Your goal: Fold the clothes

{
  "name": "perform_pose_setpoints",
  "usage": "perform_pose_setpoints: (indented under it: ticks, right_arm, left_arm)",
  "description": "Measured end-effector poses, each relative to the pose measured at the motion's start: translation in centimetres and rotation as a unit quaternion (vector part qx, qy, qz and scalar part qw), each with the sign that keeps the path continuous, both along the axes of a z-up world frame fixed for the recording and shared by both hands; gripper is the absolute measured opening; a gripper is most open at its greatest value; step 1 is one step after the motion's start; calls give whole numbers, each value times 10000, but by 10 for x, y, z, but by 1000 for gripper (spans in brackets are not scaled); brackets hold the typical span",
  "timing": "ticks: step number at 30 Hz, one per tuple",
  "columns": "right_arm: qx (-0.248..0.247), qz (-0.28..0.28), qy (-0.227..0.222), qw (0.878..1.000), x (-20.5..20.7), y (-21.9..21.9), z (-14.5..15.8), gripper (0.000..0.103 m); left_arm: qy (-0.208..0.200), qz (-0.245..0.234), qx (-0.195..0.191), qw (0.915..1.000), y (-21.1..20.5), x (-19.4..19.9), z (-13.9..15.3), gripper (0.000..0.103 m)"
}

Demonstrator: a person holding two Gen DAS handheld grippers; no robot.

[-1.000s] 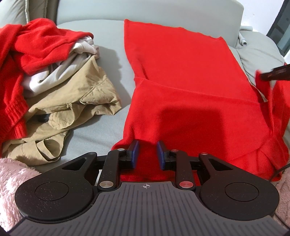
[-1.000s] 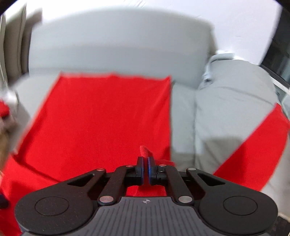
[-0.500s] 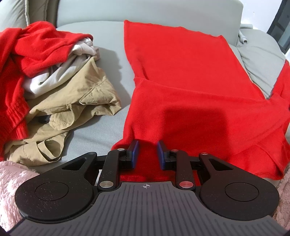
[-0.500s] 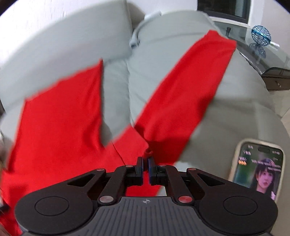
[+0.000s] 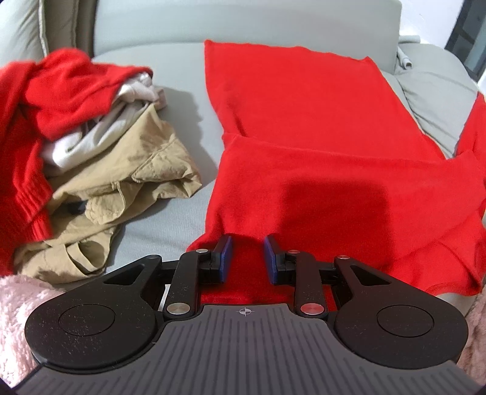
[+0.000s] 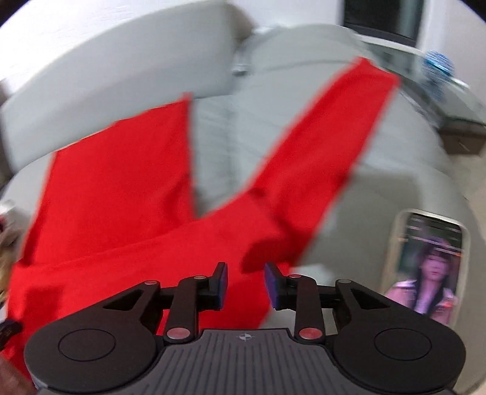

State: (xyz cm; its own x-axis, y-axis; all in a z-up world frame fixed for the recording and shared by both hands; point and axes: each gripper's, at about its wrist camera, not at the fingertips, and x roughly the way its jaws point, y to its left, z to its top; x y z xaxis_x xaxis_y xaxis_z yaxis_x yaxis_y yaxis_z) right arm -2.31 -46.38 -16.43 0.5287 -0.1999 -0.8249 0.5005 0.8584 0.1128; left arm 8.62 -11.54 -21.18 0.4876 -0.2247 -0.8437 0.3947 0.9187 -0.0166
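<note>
A red garment lies spread on the grey sofa seat, its near part folded over the far part. My left gripper is open and empty, hovering over the garment's near left edge. In the blurred right wrist view the same red garment shows with one long leg or sleeve stretched up to the right over a grey cushion. My right gripper is open and empty just above the garment's near right part.
A pile of clothes sits left of the garment: tan trousers, a white piece and a red sweater. Pink fleece lies at the near left. A lit phone rests on the cushion at right. The grey sofa back is behind.
My right gripper was shut on the red cloth, carried it to the right, and has now opened and let it go. My left gripper has stayed open in place.
</note>
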Motion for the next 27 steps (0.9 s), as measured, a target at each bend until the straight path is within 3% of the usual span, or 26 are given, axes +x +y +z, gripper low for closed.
perform_pose_setpoints:
  ticks: [1,6,9,11,16,20,24,27]
  right_arm:
    - [6,214,-46,9998,2,12,1,30]
    - [-169,1095,-22,9938,21,60,-12,30]
    - [-98,1301,365,9908,31,65,-29,42]
    - [34,1227,657,9903,31,63,-44,42]
    - [66,1222,1161,9857,20,65,-41,43]
    - [334,845,1271,9877,0,60,-37,42]
    - [42,886,1061,9904,-18,71,-22,41]
    - [135,1003,679,9925,-24,79,-14,41]
  left_arm:
    - [-78,-57,58,9999,-4,-5,4,47]
    - [-262,-351,-54,9990,-15,-27,20,47]
    - [-134,-531,62,9985,-28,-33,15,51]
    - [139,-640,391,9971,-37,-31,1,53]
    - [414,-446,293,9977,-34,-23,4,53]
    - [505,-460,394,9969,-28,-31,7,53]
    - [458,-432,284,9976,-19,-48,13,53]
    - [228,-434,126,9987,-16,-57,23,53]
